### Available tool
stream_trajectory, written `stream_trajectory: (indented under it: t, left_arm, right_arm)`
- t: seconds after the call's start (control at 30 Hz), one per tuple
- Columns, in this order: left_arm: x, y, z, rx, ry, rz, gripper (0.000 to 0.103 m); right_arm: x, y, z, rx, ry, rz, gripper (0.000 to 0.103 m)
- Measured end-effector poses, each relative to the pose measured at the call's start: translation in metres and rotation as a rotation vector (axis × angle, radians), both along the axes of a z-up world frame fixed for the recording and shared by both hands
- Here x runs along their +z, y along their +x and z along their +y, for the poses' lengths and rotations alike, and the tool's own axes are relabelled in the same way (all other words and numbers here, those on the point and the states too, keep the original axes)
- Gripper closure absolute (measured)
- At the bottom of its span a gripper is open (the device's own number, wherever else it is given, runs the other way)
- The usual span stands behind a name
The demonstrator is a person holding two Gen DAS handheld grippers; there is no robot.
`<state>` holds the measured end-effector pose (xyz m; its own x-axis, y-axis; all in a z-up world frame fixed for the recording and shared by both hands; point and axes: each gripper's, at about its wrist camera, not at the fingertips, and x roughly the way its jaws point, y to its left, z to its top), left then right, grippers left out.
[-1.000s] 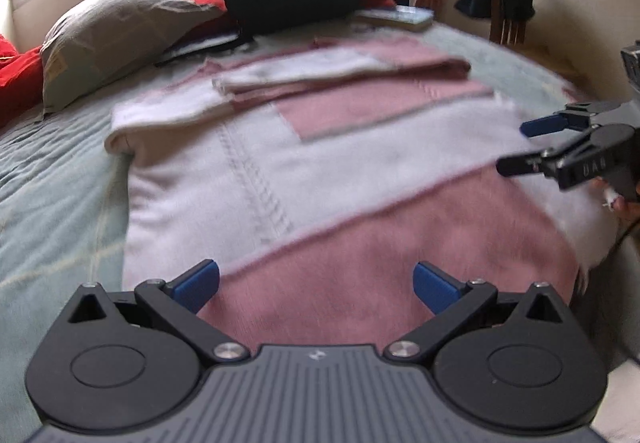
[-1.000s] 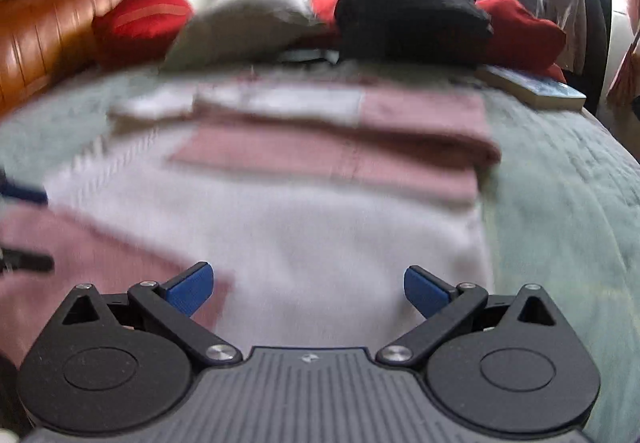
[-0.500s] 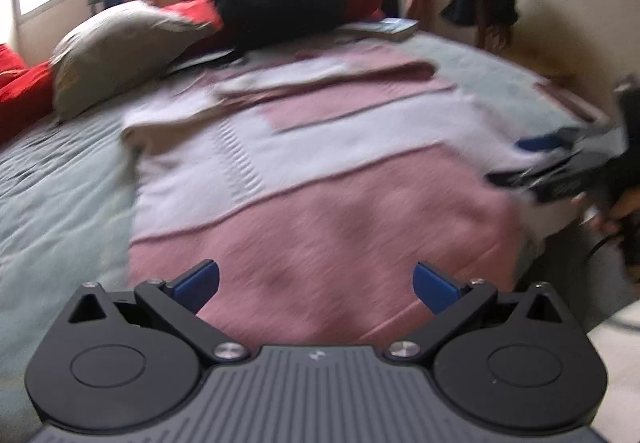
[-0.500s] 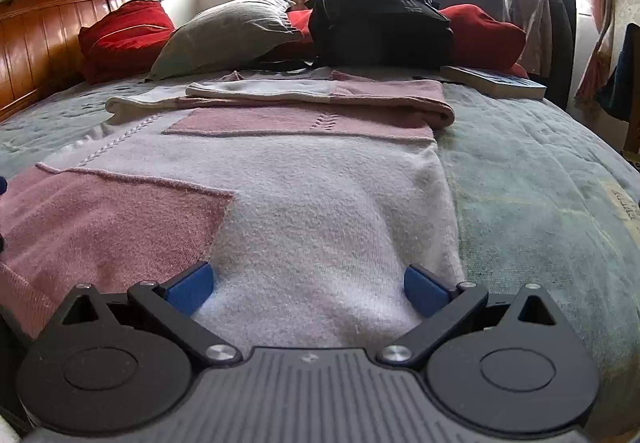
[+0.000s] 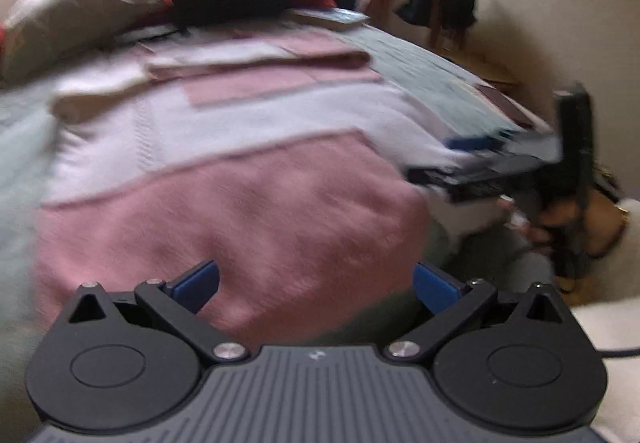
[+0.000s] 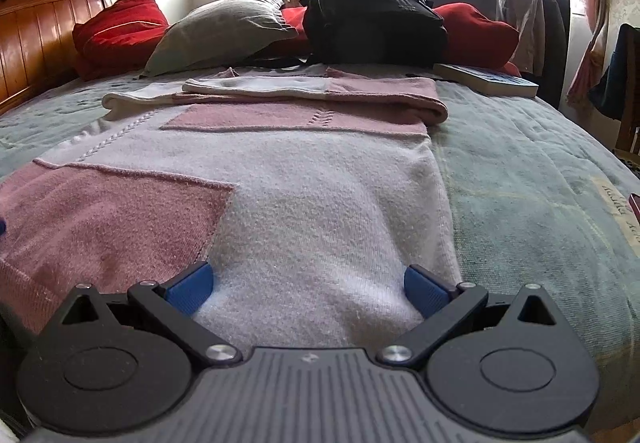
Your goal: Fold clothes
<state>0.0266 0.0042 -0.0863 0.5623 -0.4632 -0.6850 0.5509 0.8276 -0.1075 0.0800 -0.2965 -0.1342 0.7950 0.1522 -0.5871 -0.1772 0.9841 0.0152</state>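
A pink and white knitted sweater [image 6: 312, 171] lies flat on the bed, its sleeves folded across the far end [image 6: 312, 91]. My right gripper [image 6: 308, 285] is open and empty, low over the white near hem by the bed's front edge. My left gripper [image 5: 316, 285] is open and empty over the pink near corner of the sweater [image 5: 224, 211]. The right gripper also shows blurred in the left wrist view [image 5: 452, 159], at the sweater's right side.
The bed has a pale green quilt [image 6: 520, 163]. A grey pillow [image 6: 224, 31], red cushions [image 6: 116, 31], a black backpack [image 6: 372, 11] and a book [image 6: 488, 81] lie at its far end. A wooden headboard [image 6: 36, 39] is at left. Clothes hang at the back right [image 6: 532, 19].
Both grippers have drawn back and down toward the sweater's near hem. The right gripper has moved in along the sweater's right side. Both stay open.
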Motion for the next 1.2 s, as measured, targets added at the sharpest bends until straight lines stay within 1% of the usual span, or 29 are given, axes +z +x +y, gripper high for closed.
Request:
stream_trajectory:
  t: [0.07,0.1,0.17,0.27,0.37,0.5,0.6,0.67,0.73,0.77,0.83,0.9,1.0,1.1,1.13,1.2]
  left_arm:
    - [-0.004,0.008,0.009,0.079,0.047,-0.005,0.001]
    - [-0.009,0.013,0.014,0.125,0.063,0.023,0.001]
    - [-0.017,0.019,0.023,0.182,0.063,0.093,0.001]
    - [-0.011,0.012,0.029,0.176,0.039,0.108,0.001]
    - [-0.004,0.010,0.035,0.189,0.022,0.111,0.001]
    - [0.005,0.024,0.039,0.220,0.029,0.058,0.001]
    - [-0.002,0.039,0.037,0.236,0.053,0.073,0.001]
    - [-0.009,0.044,0.036,0.239,0.053,0.099,0.001]
    - [-0.012,0.042,0.039,0.245,0.037,0.094,0.001]
    - [-0.011,0.040,0.041,0.239,0.024,0.090,0.001]
    - [-0.006,0.040,0.045,0.228,0.000,0.091,0.001]
    - [0.001,0.045,0.047,0.232,-0.018,0.076,0.001]
    - [0.012,0.059,0.037,0.212,-0.019,0.021,0.001]
    - [0.017,0.071,0.021,0.161,-0.031,-0.038,0.001]
    - [0.016,0.074,0.015,0.142,-0.035,-0.047,0.001]
    - [0.010,0.079,0.002,0.106,-0.037,-0.026,0.001]
  right_arm:
    - [0.004,-0.001,0.002,-0.005,0.005,0.004,0.000]
    - [0.006,-0.002,0.003,-0.004,0.006,0.005,0.000]
    - [0.009,-0.004,0.006,0.009,0.005,0.003,0.000]
    - [0.015,-0.006,0.012,0.023,-0.009,-0.014,0.000]
    - [0.022,-0.005,0.018,0.047,0.009,-0.029,0.000]
    - [0.034,0.004,0.032,0.118,0.032,-0.045,0.000]
    - [0.032,0.015,0.044,0.147,0.011,-0.038,0.000]
    - [0.027,0.023,0.051,0.152,0.001,-0.017,0.000]
    - [0.015,0.029,0.054,0.141,-0.018,0.033,0.000]
    - [0.010,0.028,0.054,0.139,-0.028,0.044,0.000]
    - [0.005,0.019,0.052,0.149,-0.046,0.015,0.000]
    - [0.005,0.012,0.046,0.151,-0.035,0.016,0.000]
    - [0.015,0.010,0.037,0.149,-0.003,0.021,0.000]
    - [0.022,0.015,0.031,0.118,-0.028,-0.004,0.000]
    - [0.023,0.019,0.030,0.104,-0.038,-0.006,0.000]
    - [0.018,0.024,0.026,0.075,-0.048,0.013,0.000]
